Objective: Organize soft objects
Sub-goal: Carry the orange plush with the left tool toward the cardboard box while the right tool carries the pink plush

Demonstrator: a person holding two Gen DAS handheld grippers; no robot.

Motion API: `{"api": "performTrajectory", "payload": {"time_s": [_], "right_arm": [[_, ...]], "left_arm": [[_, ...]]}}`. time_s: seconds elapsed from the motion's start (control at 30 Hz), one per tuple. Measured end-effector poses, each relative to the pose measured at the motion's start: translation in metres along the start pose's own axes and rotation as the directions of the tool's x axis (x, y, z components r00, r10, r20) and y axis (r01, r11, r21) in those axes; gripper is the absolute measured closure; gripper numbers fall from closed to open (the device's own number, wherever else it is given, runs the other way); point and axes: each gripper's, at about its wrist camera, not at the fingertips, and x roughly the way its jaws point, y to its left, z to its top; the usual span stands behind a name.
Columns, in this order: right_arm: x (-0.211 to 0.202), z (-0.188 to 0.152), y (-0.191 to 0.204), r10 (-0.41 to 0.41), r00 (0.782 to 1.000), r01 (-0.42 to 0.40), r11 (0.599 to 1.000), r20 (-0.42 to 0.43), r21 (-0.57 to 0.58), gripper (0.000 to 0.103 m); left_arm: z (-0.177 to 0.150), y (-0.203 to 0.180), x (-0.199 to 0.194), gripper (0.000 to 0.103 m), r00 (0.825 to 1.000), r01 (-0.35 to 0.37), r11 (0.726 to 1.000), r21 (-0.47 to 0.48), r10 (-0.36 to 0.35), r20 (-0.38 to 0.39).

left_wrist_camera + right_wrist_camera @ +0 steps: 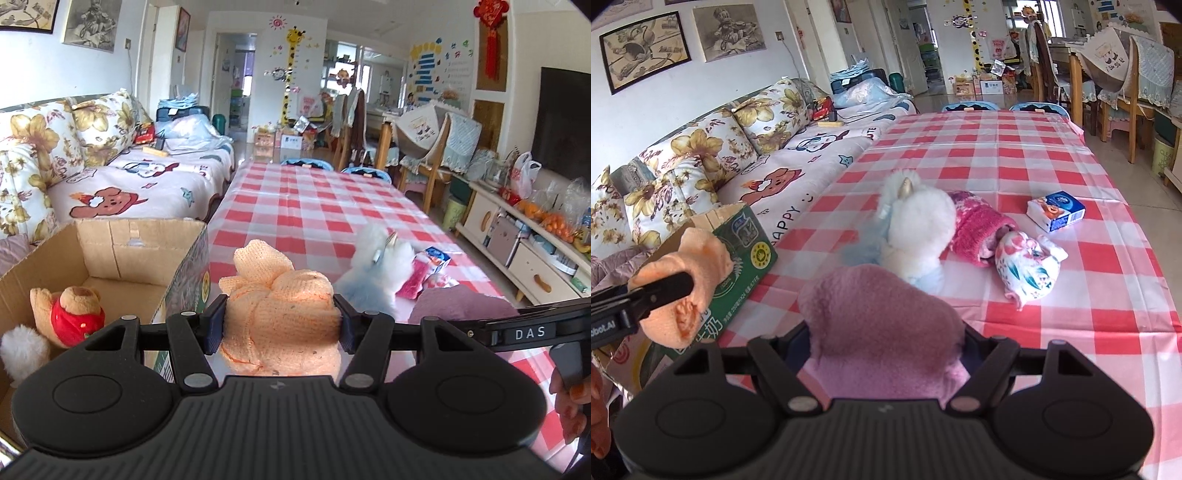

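Left gripper (279,325) clamped on peach cloth (280,306), pads (218,325) pressing both flanks of the knotted bundle so it stays bunched rather than unrolling; held clear of the table (314,206), just right of the box (122,254), likely bound for it. Right gripper (884,354) shut on mauve plush (879,314), fingers mostly hidden by the pile, the soft mass bulging out above them; carried above the tablecloth, near the table's front edge. Box open at the table's left corner, bear (70,314) and a white fluffy toy (22,347) already inside, hence the sorting place, by judgement. On the table: white-and-blue unicorn (916,225), pink knit roll (979,229) touching it, floral pouch (1027,269) just beside, tissue pack (1056,210) apart. Task partly done; several soft things left.
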Motion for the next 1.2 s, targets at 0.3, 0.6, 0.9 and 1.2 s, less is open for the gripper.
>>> {"api": "performTrajectory", "payload": {"time_s": [0.3,0.6,0.9,1.2], "right_arm": [[-0.005,0.009,0.005,0.007,0.999,-0.008,0.999,0.045,0.033,0.026],[-0.018,0.027,0.027,0.076,0.991,-0.082,0.995,0.111,0.051,0.026],[-0.006,0.057,0.077,0.153,0.975,-0.156,0.988,0.159,0.004,0.026],[0.044,0.088,0.15,0.243,0.958,-0.235,0.97,0.155,-0.067,0.026]], "left_arm": [[0.01,0.006,0.005,0.031,0.998,0.042,0.999,0.001,-0.042,0.047],[0.017,0.018,0.001,0.031,0.997,0.044,0.999,-0.018,-0.043,0.068],[0.027,0.055,-0.02,0.031,0.993,-0.013,0.998,-0.068,0.021,0.119],[0.014,0.11,-0.038,0.031,0.986,-0.12,0.979,-0.167,0.137,0.094]]}}
